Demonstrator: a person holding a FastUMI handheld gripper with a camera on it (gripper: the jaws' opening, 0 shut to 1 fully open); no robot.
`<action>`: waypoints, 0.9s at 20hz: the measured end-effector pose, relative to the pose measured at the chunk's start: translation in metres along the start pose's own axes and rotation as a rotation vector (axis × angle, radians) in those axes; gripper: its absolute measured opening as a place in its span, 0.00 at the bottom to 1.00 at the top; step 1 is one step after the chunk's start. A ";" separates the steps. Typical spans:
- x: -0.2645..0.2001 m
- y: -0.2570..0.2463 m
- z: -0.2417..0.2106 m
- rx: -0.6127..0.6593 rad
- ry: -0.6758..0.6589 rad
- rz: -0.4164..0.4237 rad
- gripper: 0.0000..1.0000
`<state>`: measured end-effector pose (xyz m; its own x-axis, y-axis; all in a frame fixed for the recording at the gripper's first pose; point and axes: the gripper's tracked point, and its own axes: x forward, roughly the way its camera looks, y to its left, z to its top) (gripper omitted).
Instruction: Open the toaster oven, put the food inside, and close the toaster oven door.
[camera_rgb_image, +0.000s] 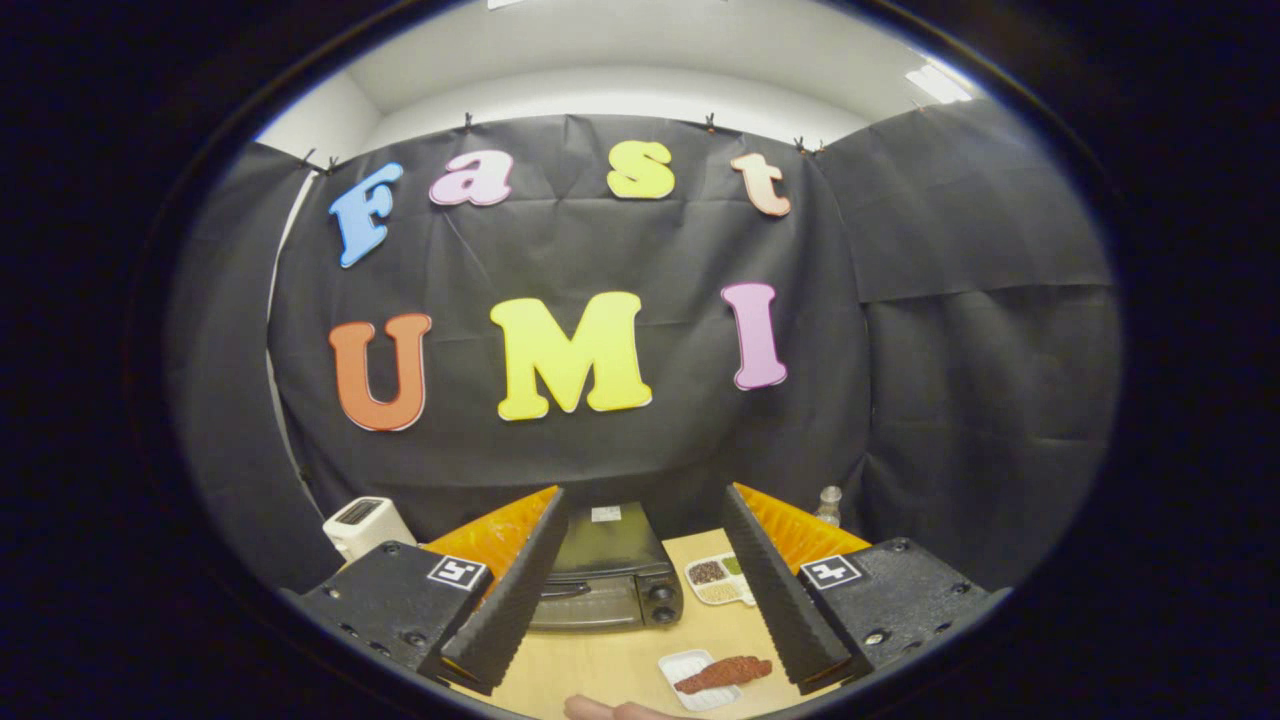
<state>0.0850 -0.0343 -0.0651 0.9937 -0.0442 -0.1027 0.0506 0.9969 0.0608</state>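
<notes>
Tongs (640, 575) hang released, fingers wide, touching nothing. Toaster oven (607, 570) sits shut between them at twelve o'clock; food (724, 673) lies on my wooden table (600, 670) at five o'clock.

The toaster oven (605, 580) is black. The food (723, 673) is reddish-brown on a white tray (690, 668). The table (610, 665) is pale wood.

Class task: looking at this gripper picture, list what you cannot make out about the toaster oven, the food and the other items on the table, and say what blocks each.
- Toaster oven: its left part is hidden behind one finger of the open tongs.
- Food on its small white tray: too small to identify.
- Divided dish: partly covered by the other finger.
- Bottle: contents unreadable, too small.
- White appliance: lower part hidden by the tongs' body.
</notes>
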 end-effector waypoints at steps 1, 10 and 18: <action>0.013 0.004 -0.007 0.001 0.010 0.004 0.99; 0.136 0.085 -0.152 -0.096 0.247 0.121 1.00; 0.161 0.117 -0.202 -0.104 0.324 0.149 1.00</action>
<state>0.2312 0.0884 -0.2747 0.9056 0.1080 -0.4102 -0.1188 0.9929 -0.0009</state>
